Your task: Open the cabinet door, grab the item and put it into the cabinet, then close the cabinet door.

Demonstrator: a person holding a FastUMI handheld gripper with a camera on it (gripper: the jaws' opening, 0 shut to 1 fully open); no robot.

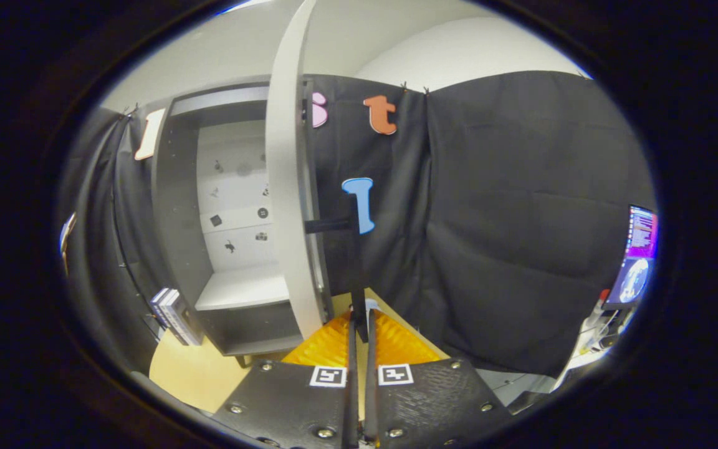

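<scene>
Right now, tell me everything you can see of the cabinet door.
The cabinet door is a pale grey, flat, smooth panel, swung open and seen nearly edge-on, upright in front of the dark cabinet. A dark bar handle stands off its outer face on a short post. The gripper has its fingers closed together around the handle's lower end. Behind the door, a light shelf shows inside.
</scene>
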